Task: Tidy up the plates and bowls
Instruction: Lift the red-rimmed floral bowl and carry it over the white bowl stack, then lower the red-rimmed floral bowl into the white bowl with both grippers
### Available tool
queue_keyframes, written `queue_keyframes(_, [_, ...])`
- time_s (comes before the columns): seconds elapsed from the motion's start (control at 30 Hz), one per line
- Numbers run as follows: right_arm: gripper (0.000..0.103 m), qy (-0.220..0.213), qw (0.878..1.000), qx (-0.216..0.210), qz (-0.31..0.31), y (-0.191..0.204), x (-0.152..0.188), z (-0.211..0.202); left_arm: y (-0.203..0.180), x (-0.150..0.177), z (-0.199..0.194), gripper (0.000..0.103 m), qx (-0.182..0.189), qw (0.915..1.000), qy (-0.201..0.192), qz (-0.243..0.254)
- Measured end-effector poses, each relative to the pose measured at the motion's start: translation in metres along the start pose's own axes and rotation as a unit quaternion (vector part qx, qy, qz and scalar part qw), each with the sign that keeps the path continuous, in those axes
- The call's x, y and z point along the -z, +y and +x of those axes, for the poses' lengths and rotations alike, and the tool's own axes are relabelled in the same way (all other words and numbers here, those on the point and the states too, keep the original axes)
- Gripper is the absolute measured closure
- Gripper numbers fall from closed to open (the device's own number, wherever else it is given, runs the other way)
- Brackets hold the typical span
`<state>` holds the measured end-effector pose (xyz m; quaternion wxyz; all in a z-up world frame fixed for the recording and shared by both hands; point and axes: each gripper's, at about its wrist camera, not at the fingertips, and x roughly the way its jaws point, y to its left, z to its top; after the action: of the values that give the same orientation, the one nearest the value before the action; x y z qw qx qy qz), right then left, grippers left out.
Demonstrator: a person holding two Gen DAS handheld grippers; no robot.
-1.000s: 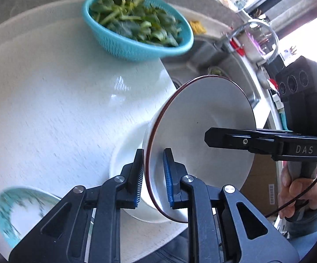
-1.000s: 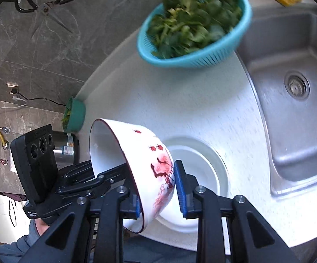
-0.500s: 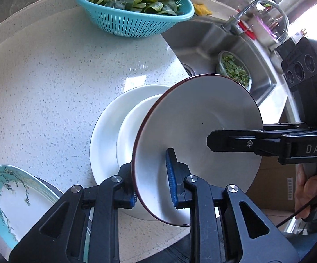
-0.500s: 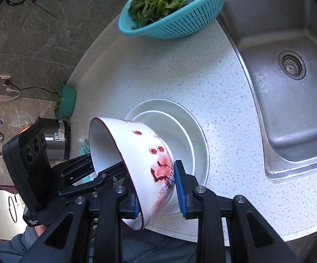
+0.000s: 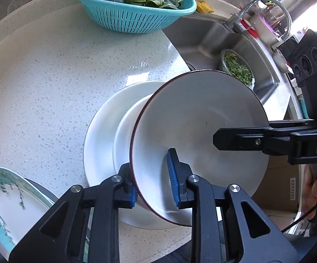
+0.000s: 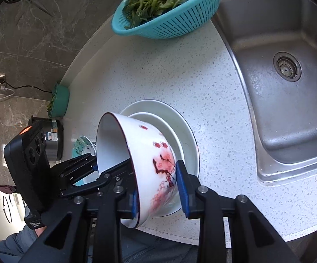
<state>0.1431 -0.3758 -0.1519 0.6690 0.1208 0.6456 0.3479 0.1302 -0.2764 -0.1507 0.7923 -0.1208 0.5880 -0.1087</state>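
While the speckled white worktop [image 5: 48, 92] fills most of both views, the steel sink [image 6: 290, 83] is set into it on the right, with a curved tap [image 5: 265, 6] behind it and a small dish of chopped greens [image 5: 237, 68] inside the basin. At the far edge of the worktop, just beside the sink, stands a teal colander [image 5: 134, 11] heaped with leafy greens. Nearer, a wide white plate [image 5: 101, 131] lies flat on the worktop, and a smaller white dish [image 5: 125, 140] sits inside it. A plate with a teal rim and a branch pattern [image 5: 2, 201] shows at the near left edge, resting on something dark.

Above the white stack, a white bowl with a dark red rim and red blossom decoration [image 6: 156, 164] is held tilted on its side, its mouth turned towards the left. Whether its base touches the smaller dish cannot be told. The left tool [image 5: 154, 182] is partly closed across the bowl's near rim, one blue pad inside and one outside, though the inner pad looks slightly off the wall. The right tool [image 6: 158, 190] likewise straddles the bowl's wall, one finger reaching inside and the blue-padded one against the painted outside, gripping it.
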Motion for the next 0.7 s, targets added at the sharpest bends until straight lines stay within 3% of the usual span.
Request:
queue_keyframes(0.23, [0.059, -0.001, 0.999, 0.029, -0.019, 0.014, 0.002, -0.003, 0.003, -0.001, 0.002, 0.081, 0.002, 1.0, 0.0, -0.007])
queue_keyframes(0.3, [0.047, -0.011, 0.997, 0.062, -0.041, 0.021, 0.003, -0.007, 0.004, 0.0, 0.001, 0.081, 0.003, 0.9999, -0.003, -0.014])
queue_keyframes(0.37, [0.046, -0.02, 0.992, 0.097, -0.072, 0.029, 0.003, -0.009, 0.006, 0.0, 0.002, 0.081, 0.005, 0.9998, -0.001, -0.017])
queue_keyframes(0.5, [0.046, -0.014, 0.993, 0.085, -0.08, 0.03, 0.002, -0.004, 0.006, 0.0, 0.0, 0.081, 0.009, 0.9997, -0.004, -0.022])
queue_keyframes(0.53, [0.046, -0.013, 0.993, 0.084, -0.08, 0.028, 0.001, -0.003, 0.006, 0.0, 0.0, 0.081, 0.01, 0.9997, -0.005, -0.023])
queue_keyframes(0.6, [0.064, -0.015, 0.993, 0.082, -0.082, 0.026, 0.0, -0.003, 0.006, 0.001, -0.001, 0.08, 0.01, 0.9997, -0.006, -0.022])
queue_keyframes(0.7, [0.076, -0.017, 0.992, 0.087, -0.087, 0.026, 0.001, 0.0, 0.006, 0.002, -0.003, 0.075, 0.013, 0.9996, -0.009, -0.024])
